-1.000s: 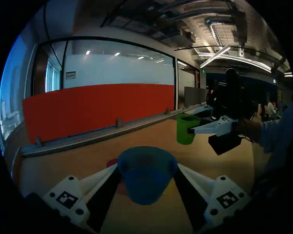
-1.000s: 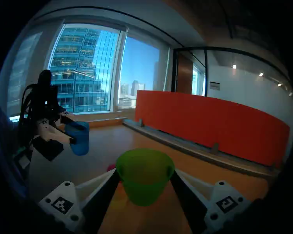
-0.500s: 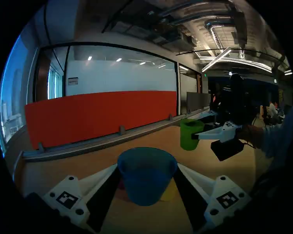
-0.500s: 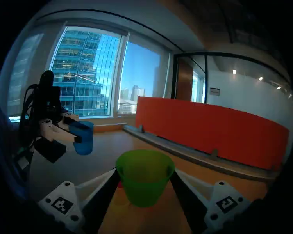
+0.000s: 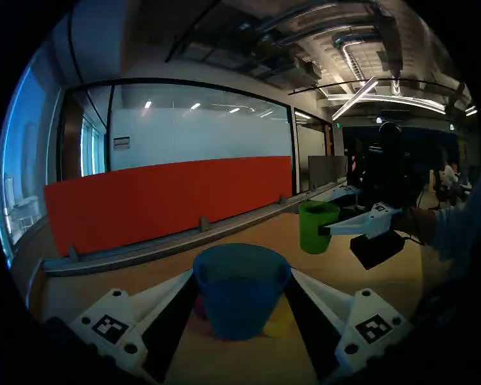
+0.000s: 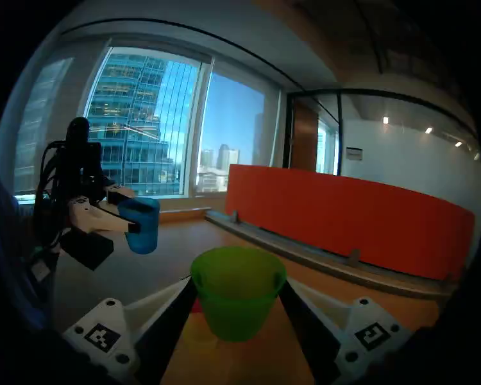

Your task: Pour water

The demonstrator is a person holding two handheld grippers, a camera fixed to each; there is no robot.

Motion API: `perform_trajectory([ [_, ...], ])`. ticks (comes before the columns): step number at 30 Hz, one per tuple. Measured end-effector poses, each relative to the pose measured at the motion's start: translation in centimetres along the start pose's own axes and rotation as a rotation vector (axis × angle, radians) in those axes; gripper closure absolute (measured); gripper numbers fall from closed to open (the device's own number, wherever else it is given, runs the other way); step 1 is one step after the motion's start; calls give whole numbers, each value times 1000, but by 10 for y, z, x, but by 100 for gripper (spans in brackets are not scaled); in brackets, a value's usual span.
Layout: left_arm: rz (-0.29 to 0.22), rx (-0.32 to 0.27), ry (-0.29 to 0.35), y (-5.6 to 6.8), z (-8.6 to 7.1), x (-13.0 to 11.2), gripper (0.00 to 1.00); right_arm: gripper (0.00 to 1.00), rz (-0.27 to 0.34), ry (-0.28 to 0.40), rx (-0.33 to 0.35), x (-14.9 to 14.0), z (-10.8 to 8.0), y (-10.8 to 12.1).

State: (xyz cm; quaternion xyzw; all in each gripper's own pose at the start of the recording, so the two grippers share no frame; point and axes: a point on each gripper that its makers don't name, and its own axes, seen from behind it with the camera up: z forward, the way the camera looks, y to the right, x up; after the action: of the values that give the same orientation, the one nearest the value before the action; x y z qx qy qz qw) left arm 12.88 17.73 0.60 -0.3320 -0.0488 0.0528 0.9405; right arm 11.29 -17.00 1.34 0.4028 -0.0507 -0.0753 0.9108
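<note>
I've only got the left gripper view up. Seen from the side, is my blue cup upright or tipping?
Observer: The right gripper view shows the blue cup side-on. It is upright in the left gripper, not tipped to pour.
Operator: Is the green one gripped squarely?
Observer: Yes. The right gripper has its jaws pressed on opposite sides of the green cup, just below the rim.
Operator: What's behind my left gripper?
Observer: A tall window looking out on high-rise buildings.
</note>
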Motion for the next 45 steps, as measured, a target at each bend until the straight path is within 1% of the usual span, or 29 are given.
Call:
perform_trajectory([
  [6, 49, 13, 4, -2, 0, 9, 13, 9, -4, 5, 25, 2, 1, -10],
  [14, 126, 26, 27, -2, -1, 30, 13, 9, -10, 16, 51, 7, 4, -23],
  [20, 184, 41, 31, -4, 0, 44, 13, 9, -5, 28, 73, 13, 9, -33],
  [27, 244, 49, 41, -3, 0, 60, 13, 9, -6, 30, 96, 14, 13, -43],
  [40, 406, 66, 47, -1, 7, 81, 13, 9, -19, 26, 149, 12, 22, -67],
  [45, 459, 71, 50, 1, 8, 87, 13, 9, -20, 25, 169, 10, 26, -75],
])
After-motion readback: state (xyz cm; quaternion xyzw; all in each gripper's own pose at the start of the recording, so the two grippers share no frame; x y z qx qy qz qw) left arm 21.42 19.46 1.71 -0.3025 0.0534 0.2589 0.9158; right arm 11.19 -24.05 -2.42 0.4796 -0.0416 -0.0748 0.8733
